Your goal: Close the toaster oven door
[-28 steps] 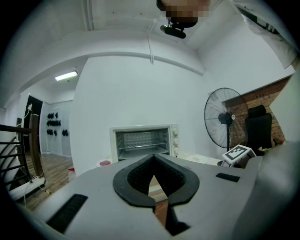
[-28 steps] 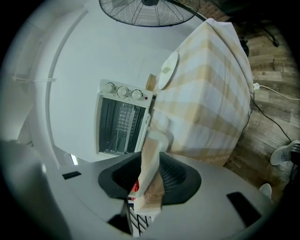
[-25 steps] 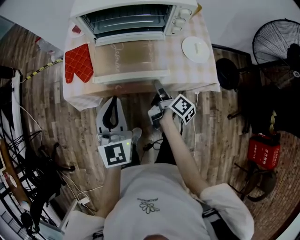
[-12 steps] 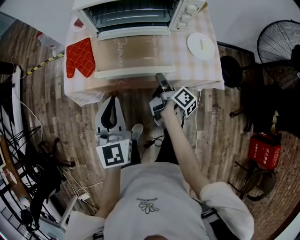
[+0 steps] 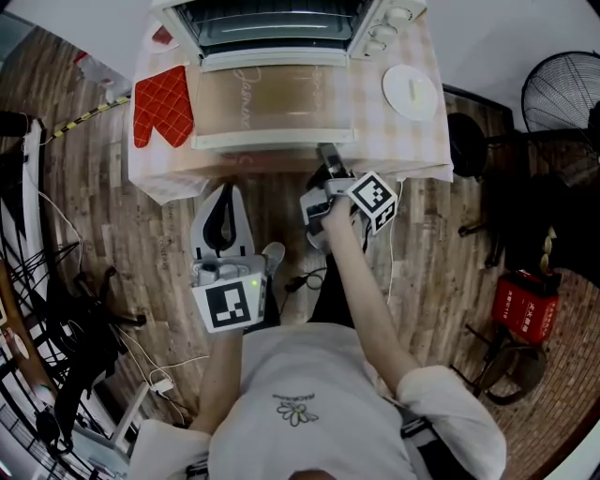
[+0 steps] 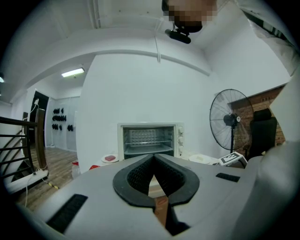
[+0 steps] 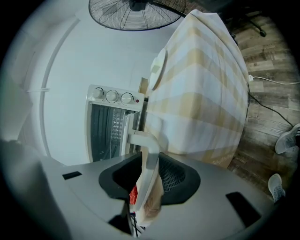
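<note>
The white toaster oven (image 5: 281, 23) stands at the back of the checked table, its glass door (image 5: 272, 94) folded down flat toward me. The door's white handle (image 5: 272, 141) runs along the front edge. My right gripper (image 5: 325, 155) sits at the handle's right end. In the right gripper view, the handle (image 7: 149, 145) lies between the jaws of that gripper (image 7: 147, 161), which are shut on it. My left gripper (image 5: 225, 190) hangs below the table edge, shut and holding nothing. It (image 6: 153, 159) points at the oven (image 6: 149, 140).
A red oven mitt (image 5: 164, 103) lies left of the door, and a white plate (image 5: 410, 91) lies to its right. The tablecloth (image 5: 417, 159) drapes over the front edge. A floor fan (image 5: 562, 94) and a red canister (image 5: 523, 305) stand at the right; cables trail on the wooden floor.
The head view has shifted, so the table sits higher in frame. My right gripper stays at the handle's right end, and the door still lies flat. The left gripper has barely moved.
</note>
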